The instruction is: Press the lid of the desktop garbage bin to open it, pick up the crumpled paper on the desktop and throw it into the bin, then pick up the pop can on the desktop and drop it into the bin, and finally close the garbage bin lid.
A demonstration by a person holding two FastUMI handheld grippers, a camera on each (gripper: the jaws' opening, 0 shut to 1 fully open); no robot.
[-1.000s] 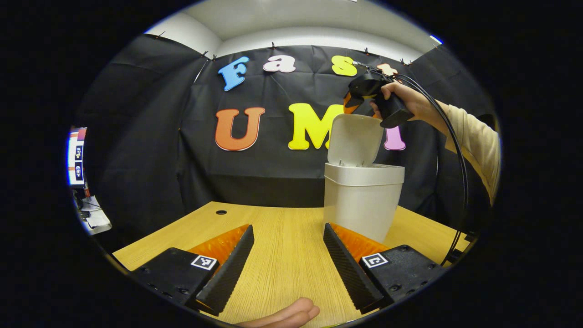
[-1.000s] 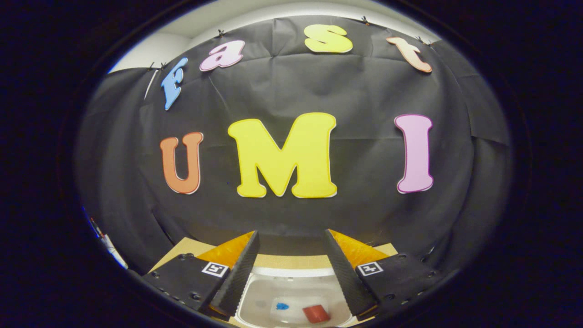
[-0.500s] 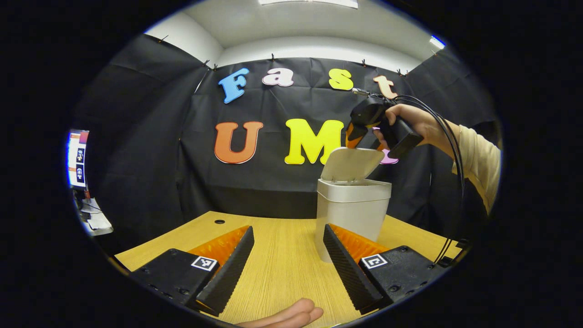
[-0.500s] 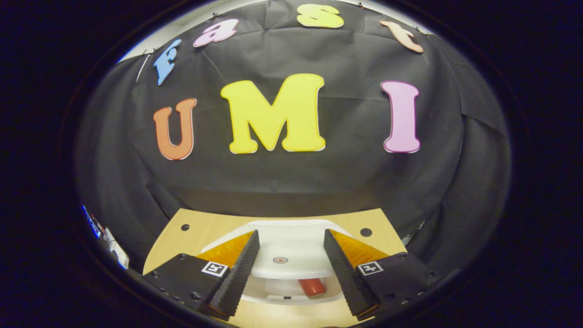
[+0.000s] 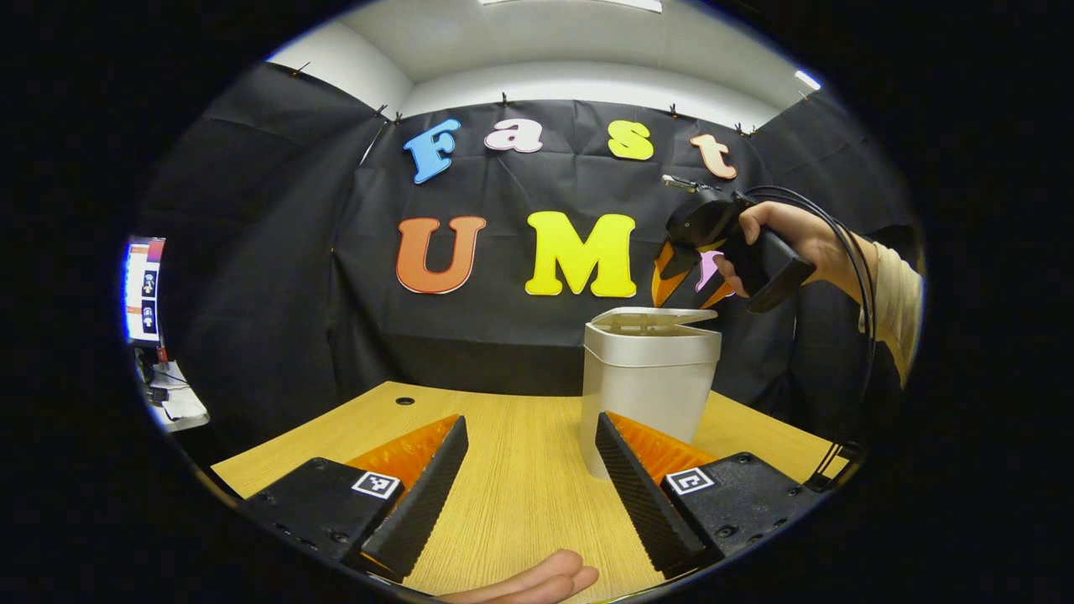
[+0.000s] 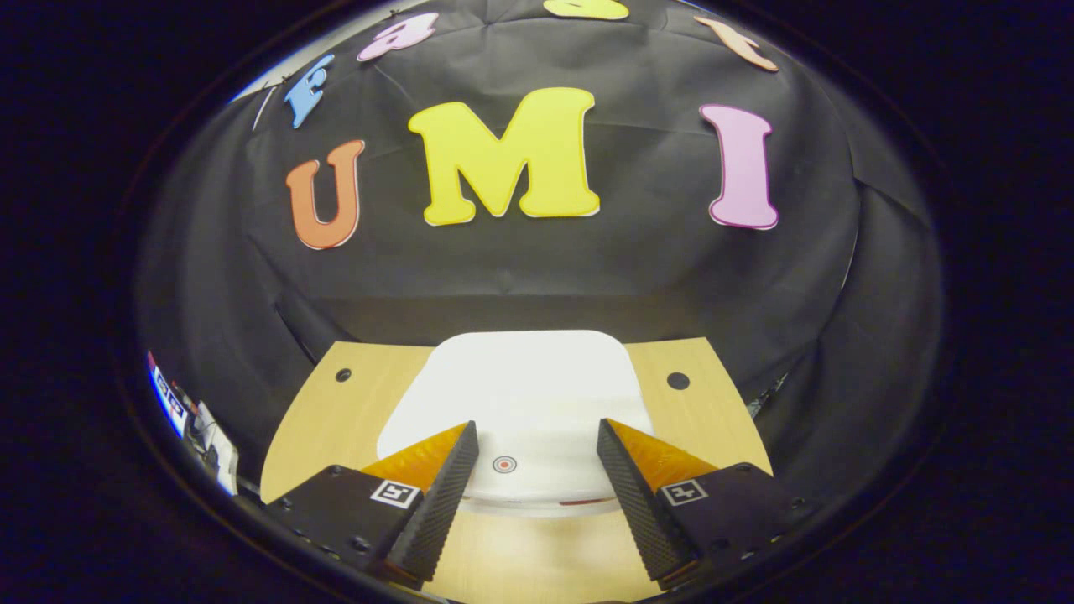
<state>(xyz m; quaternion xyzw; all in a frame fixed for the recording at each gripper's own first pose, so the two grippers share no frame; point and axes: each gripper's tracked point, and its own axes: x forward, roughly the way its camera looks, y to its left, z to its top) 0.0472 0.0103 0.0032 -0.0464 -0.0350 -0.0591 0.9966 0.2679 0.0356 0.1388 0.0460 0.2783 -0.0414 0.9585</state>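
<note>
Step in hand, by judgement: the last one, closing the bin lid; no paper or can lies on the visible desktop, so both are presumably already inside. Working left to right in the left gripper view: the left gripper sits low over the near edge of the desk, its fingers spread wide with nothing between them, idle. Right of centre stands the pale garbage bin, upright on the desk, near its far edge. Its lid is almost flat but a thin gap shows along its front edge, so it is not latched. Further right, a hand holds the right gripper just above the lid's rear; whether it touches cannot be told. In the right gripper view the right gripper is wide open and holds nothing, with the lid directly beneath and a small round mark between the fingertips. The next move calls for a firm downward press near that mark until the lid seats, without tipping the bin.
</note>
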